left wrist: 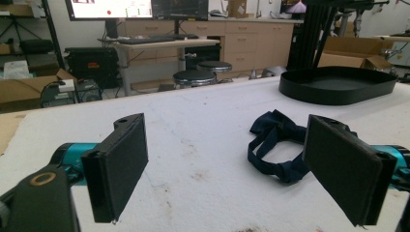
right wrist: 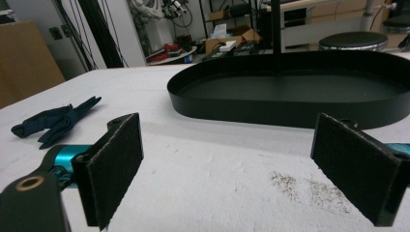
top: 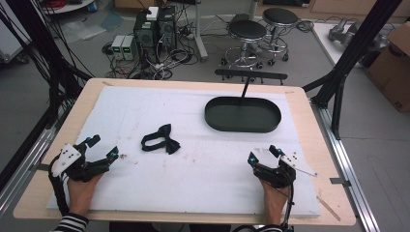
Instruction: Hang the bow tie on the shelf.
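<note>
A dark navy bow tie point(top: 161, 139) lies on the white mat near the middle of the table. Beyond it, to the right, stands a black oval tray point(top: 242, 115). My left gripper point(top: 103, 147) rests at the front left, open, nothing between its pads; the bow tie point(left wrist: 278, 145) lies just ahead of its right jaw. At the front right my right gripper point(top: 265, 154) is open too and holds nothing. Ahead of it sits the tray point(right wrist: 290, 104), with the bow tie point(right wrist: 55, 121) far to the left.
A white foam mat point(top: 193, 159) covers most of the wooden table point(top: 309, 111). Behind the tray stands a black T-shaped stand point(top: 249, 77). Black frame posts point(top: 355, 43) rise at the right; stools and computers stand on the floor beyond.
</note>
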The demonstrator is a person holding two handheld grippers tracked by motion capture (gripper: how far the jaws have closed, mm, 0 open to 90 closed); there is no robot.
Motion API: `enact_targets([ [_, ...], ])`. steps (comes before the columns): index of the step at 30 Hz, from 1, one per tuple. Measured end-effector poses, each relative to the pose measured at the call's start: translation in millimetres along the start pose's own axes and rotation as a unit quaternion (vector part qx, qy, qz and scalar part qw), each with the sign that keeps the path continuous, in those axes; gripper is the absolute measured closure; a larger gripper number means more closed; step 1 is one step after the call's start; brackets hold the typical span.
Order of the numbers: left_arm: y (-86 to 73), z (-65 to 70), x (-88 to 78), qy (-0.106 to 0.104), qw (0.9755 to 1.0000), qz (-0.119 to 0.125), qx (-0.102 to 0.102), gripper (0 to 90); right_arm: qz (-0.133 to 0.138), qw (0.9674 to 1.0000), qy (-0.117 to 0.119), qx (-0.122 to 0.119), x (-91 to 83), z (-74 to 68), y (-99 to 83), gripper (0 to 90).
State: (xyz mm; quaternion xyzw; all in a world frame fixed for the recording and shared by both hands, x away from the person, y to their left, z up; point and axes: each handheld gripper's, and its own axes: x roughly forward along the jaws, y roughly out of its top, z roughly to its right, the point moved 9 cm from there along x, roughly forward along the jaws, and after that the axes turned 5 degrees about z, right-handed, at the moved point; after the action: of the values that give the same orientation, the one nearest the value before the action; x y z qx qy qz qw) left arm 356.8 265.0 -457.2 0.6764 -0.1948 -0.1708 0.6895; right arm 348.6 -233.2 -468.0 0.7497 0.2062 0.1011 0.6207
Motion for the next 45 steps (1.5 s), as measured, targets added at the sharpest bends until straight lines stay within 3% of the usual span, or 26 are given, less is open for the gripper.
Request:
enact_targets([
  [18,0.3,-0.3,-0.1,0.001,1.0000,0.002,-0.002,16.1,0.005,0.9999,0.003,0.009,-1.7,0.0,0.7,10.4],
  [29,0.4,0.4,-0.2,-0.002,1.0000,0.002,0.000,16.2,0.007,1.0000,0.004,0.002,-1.3,-0.1,1.0,10.4],
  [32,0.5,-1.5,0.2,0.001,1.0000,-0.001,-0.006,16.2,0.007,1.0000,0.005,0.002,-1.3,-0.2,1.0,10.4],
  [35,-0.4,-1.4,1.4,-0.008,0.9996,-0.018,-0.020,16.2,0.007,1.0000,0.006,-0.002,-0.9,-0.3,1.1,10.4],
  [40,14.5,1.6,1.8,-0.015,0.9990,-0.024,-0.033,15.6,0.005,1.0000,0.006,0.000,-1.0,-1.1,0.8,10.4],
  [45,28.9,5.7,9.3,-0.011,0.9993,-0.036,-0.009,14.7,0.007,0.9999,0.007,-0.004,-0.9,-0.4,1.1,10.4],
])
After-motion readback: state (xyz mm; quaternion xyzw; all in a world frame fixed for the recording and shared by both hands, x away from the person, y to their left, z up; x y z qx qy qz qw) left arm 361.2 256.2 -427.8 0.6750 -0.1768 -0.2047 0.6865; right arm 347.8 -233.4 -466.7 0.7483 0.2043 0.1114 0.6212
